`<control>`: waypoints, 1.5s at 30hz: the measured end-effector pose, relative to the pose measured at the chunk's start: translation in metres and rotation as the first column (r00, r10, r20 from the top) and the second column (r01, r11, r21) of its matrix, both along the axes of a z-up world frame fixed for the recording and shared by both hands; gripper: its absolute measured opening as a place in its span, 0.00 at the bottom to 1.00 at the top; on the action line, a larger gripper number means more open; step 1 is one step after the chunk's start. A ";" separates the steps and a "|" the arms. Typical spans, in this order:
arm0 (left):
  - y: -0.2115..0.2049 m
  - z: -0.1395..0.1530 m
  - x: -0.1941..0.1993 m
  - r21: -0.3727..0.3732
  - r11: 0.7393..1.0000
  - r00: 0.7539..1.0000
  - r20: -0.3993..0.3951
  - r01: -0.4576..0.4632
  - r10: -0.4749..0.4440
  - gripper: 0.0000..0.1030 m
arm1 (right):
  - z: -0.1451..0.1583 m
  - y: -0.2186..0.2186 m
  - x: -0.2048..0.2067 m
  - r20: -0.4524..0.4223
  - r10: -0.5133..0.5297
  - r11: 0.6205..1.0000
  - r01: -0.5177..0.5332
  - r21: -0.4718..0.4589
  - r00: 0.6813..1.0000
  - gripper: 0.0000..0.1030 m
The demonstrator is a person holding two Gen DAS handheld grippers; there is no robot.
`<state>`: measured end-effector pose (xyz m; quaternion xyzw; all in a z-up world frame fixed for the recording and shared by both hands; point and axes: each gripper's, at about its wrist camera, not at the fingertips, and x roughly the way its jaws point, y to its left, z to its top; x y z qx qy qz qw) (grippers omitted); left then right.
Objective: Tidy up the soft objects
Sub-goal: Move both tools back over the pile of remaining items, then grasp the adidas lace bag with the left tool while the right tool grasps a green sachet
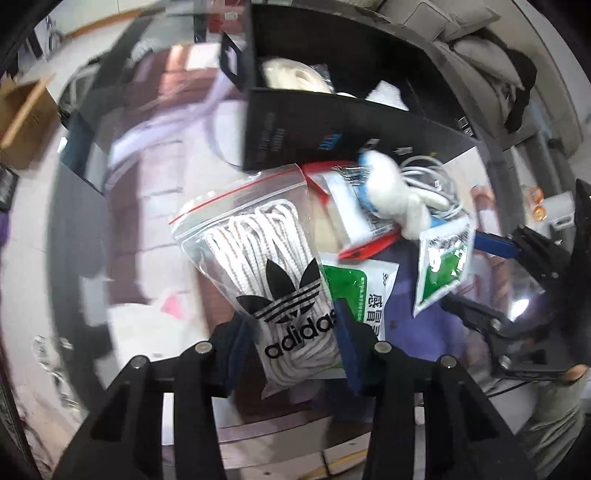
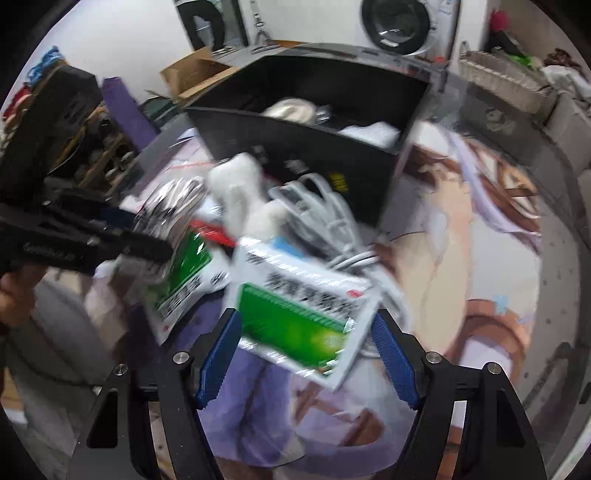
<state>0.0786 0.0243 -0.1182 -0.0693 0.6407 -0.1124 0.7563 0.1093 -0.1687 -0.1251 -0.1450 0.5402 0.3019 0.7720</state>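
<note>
My left gripper (image 1: 291, 339) is shut on a clear zip bag of white laces (image 1: 266, 258) with a black Adidas logo, held above the table. A white plush toy (image 1: 395, 192) lies on a pile beside white cables (image 1: 436, 184) and green-and-white sachets (image 1: 354, 291). A black box (image 1: 332, 122) behind holds pale soft items. My right gripper (image 2: 306, 354) is open, its blue pads either side of a green-and-white sachet (image 2: 299, 317). The plush (image 2: 247, 195), cables (image 2: 325, 214) and box (image 2: 332, 155) show beyond. The left gripper (image 2: 122, 236) with the bag appears at the left.
The table has a printed cloth (image 2: 461, 240) with brown and lilac shapes. A cardboard box (image 2: 195, 74) and a washing machine (image 2: 402, 22) stand behind. A wicker basket (image 2: 498, 77) is at the far right. The right gripper (image 1: 491, 254) shows in the left wrist view.
</note>
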 end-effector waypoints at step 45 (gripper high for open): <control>0.010 0.020 -0.004 0.129 0.985 0.955 0.258 0.113 -0.144 0.30 | 0.007 0.047 -0.063 0.075 0.368 0.930 -0.369 -0.003 0.927 0.20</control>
